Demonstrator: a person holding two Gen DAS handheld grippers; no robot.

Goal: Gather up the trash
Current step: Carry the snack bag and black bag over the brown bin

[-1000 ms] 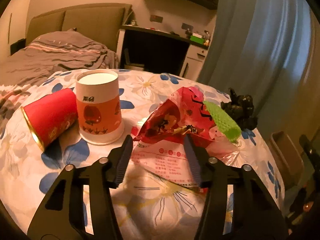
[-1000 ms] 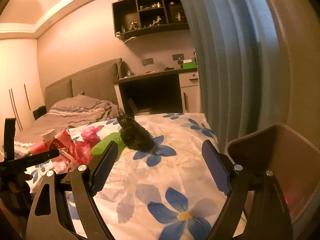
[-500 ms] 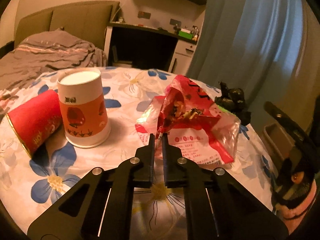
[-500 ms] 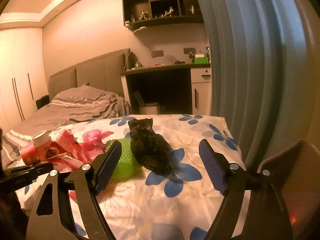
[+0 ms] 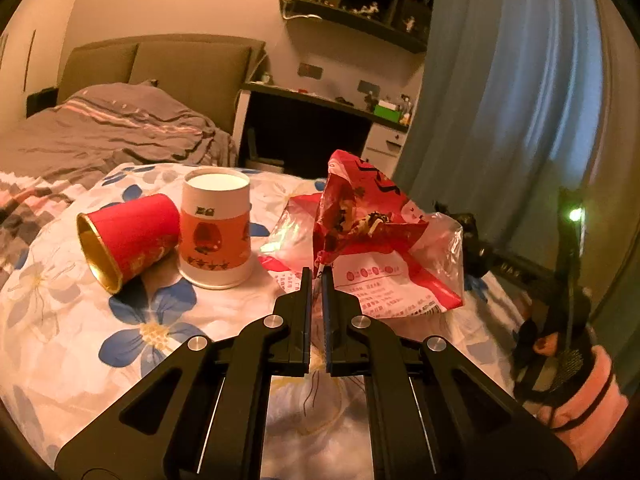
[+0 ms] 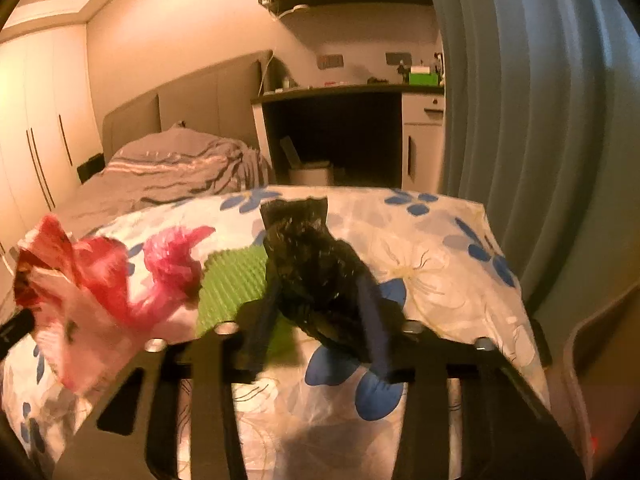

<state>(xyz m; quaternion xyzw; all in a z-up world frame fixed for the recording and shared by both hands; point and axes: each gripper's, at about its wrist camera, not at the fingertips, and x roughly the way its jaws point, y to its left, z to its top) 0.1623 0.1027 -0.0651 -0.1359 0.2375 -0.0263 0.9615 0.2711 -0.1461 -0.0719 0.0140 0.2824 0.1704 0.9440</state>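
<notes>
My left gripper [image 5: 316, 274] is shut on the near edge of a red snack wrapper [image 5: 372, 232], which hangs slightly off the flowered bedspread [image 5: 132, 332]. Left of it a red cup [image 5: 128, 236] lies on its side beside an upright white and orange cup [image 5: 216, 232]. In the right wrist view my right gripper [image 6: 316, 284] is blurred, its jaws closing on a crumpled black bag [image 6: 304, 240] that sits between the fingers and touches both. The red wrapper [image 6: 80, 280] shows at the left there.
A green mesh piece [image 6: 236, 284] and a pink plastic bag [image 6: 172, 260] lie left of the black bag. A brown bin [image 6: 592, 368] stands off the bed's right edge by the curtain. The person's right hand [image 5: 576, 380] is at the right.
The left jaws closed on the wrapper's edge and raised it a little. The right gripper moved in over the bed to the black bag and its jaws narrowed around it.
</notes>
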